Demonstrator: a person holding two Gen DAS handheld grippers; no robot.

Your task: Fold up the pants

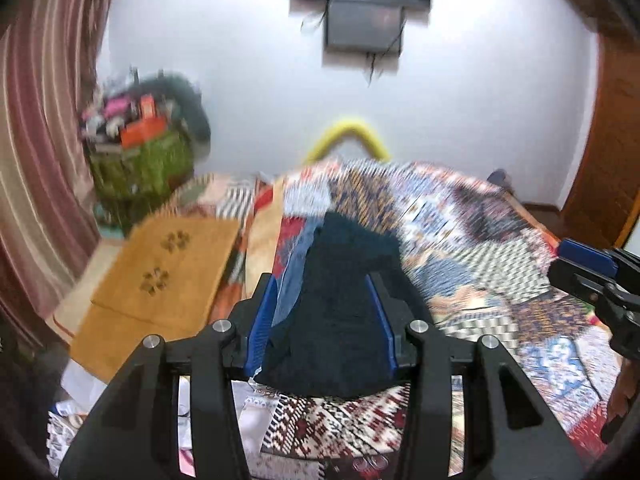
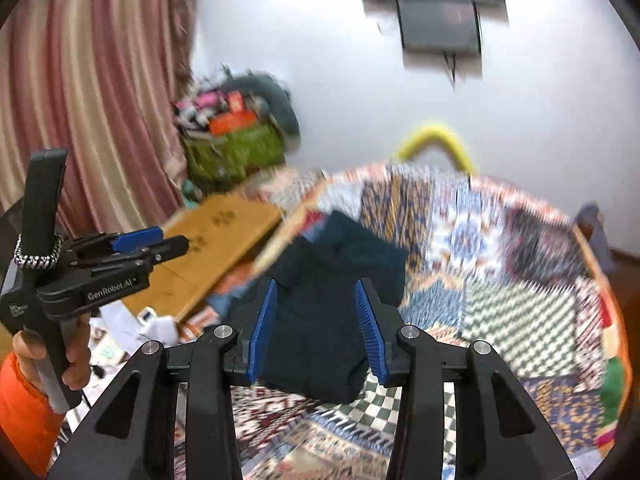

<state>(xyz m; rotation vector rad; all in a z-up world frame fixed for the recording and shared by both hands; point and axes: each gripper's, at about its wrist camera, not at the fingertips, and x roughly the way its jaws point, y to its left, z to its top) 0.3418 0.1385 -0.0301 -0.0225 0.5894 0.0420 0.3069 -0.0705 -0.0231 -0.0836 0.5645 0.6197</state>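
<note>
dark pants (image 2: pixel 320 312) on patchwork quilt (image 2: pixel 500 280), hand-held gripper (image 2: pixel 316 324) parted

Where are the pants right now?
In both wrist views the dark pants lie bunched on the patchwork bedspread, right of the mustard mat.

pants (image 1: pixel 344 280) on quilt (image 1: pixel 480 240)

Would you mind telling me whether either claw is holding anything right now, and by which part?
Nothing is held. The left claw and right claw both stand open and empty; the dark folded pants lie on the patchwork bedspread.
</note>
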